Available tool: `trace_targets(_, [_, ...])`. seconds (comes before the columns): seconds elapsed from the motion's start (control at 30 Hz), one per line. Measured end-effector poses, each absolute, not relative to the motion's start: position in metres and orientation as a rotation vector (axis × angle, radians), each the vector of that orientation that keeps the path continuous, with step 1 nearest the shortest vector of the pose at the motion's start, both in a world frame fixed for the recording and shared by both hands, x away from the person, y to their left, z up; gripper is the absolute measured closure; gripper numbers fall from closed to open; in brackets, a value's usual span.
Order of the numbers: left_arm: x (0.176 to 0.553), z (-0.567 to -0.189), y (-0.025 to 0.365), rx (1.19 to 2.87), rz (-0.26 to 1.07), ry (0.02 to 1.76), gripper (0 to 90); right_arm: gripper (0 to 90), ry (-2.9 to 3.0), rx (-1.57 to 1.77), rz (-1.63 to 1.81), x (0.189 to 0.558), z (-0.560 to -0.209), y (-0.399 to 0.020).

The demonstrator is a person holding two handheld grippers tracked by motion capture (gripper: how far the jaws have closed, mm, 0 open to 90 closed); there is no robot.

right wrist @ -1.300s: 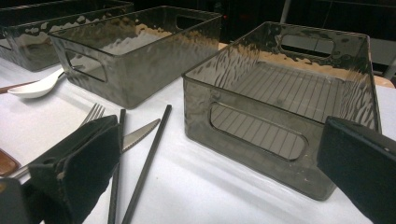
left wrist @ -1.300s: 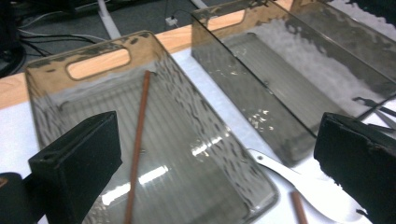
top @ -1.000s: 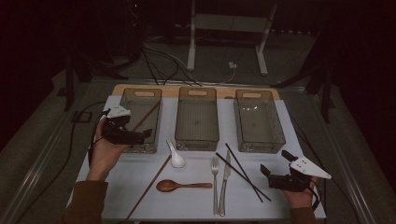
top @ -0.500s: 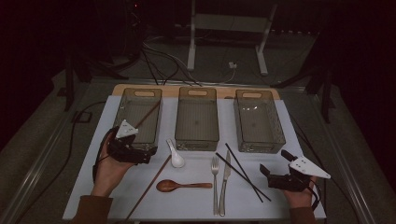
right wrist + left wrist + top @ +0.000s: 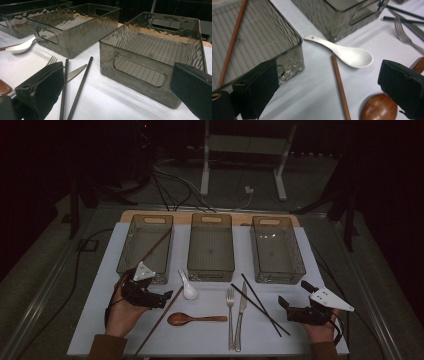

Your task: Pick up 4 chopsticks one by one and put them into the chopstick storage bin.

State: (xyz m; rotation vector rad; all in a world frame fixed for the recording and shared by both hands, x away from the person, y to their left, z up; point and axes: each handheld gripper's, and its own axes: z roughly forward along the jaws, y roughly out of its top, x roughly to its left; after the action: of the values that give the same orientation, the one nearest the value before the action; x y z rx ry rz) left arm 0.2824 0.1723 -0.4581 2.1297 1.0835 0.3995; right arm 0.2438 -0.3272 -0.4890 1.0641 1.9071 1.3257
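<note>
While both tongs gape empty, the left gripper [image 5: 167, 296] straddles one brown chopstick [image 5: 340, 86], beside two spoons [image 5: 196, 319]; the right gripper [image 5: 283, 306] faces two black chopsticks [image 5: 78, 90]. Beyond stand three bins [image 5: 210, 268], the leftmost holding one chopstick.

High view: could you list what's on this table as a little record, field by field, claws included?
Bins: three clear bins in a row, left bin, middle bin, right bin
In the left bin: one brown chopstick
On the mat: second brown chopstick, white spoon, wooden spoon, fork, knife, black chopsticks
Left claw: open, empty, over the second brown chopstick
Right claw: open, empty, near the black chopsticks
</note>
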Motion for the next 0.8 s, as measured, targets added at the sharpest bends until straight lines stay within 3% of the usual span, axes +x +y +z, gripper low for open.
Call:
trace_targets(0.67, [0.272,-0.494,0.161,2.319,0.281,1.143,17.6,0.0,1.909,1.064,1.327,0.244,-0.489,-0.327])
trace_targets(0.8, [0.271,-0.499,0.157,2.341,0.293,1.164,25.8,0.0,1.91,1.064,1.325,0.244,-0.49,-0.326])
